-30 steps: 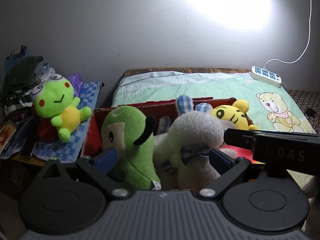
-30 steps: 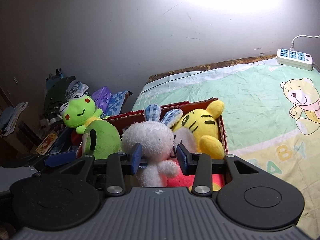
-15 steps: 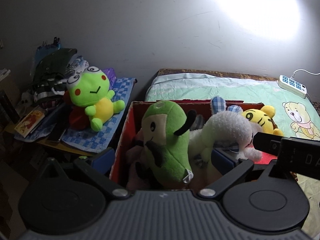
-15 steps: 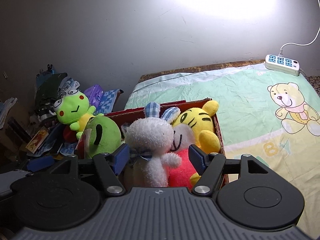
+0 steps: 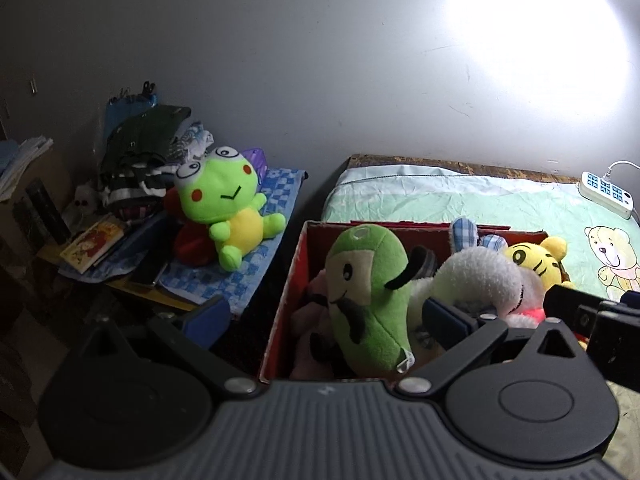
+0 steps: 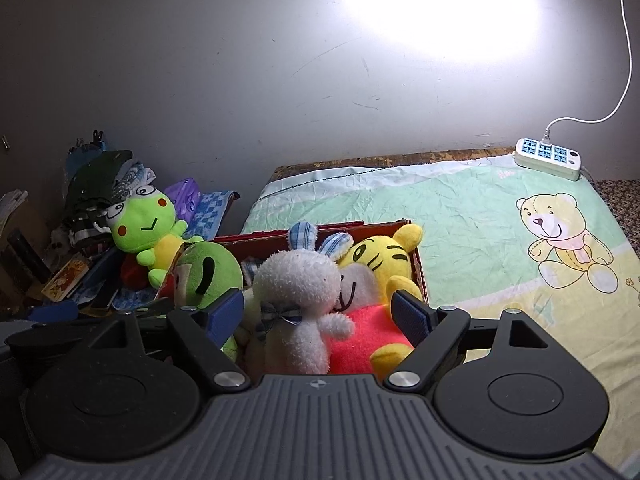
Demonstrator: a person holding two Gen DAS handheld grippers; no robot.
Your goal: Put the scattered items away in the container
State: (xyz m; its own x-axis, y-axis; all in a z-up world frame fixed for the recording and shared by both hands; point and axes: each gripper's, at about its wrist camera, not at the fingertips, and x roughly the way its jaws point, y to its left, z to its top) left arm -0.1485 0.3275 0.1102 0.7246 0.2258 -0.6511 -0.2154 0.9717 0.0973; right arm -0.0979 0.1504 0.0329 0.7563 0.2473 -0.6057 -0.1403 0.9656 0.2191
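Observation:
A red box (image 5: 295, 280) on the bed holds a green plush (image 5: 368, 292), a white bunny (image 6: 296, 292) with checked ears and a yellow tiger (image 6: 380, 264). My left gripper (image 5: 326, 316) is open over the box's left end. The green plush stands between its blue pads, untouched. My right gripper (image 6: 318, 316) hangs over the bunny with its jaws opening. The bunny sits between the pads and neither presses on it. A bright green frog plush (image 5: 224, 208) sits outside the box on the cluttered side table. The right gripper's body (image 5: 592, 320) shows at the right edge.
The side table (image 5: 240, 280), left of the bed, carries a blue checked cloth, folded clothes, a book and a phone. A white power strip (image 6: 548, 158) with its cable lies at the far right of the bear-print sheet (image 6: 480, 216). A lit wall stands behind.
The right gripper's jaws spread wide and came off the white bunny, which stays in the box. Both grippers rose and drew back, and the left view swung toward the side table.

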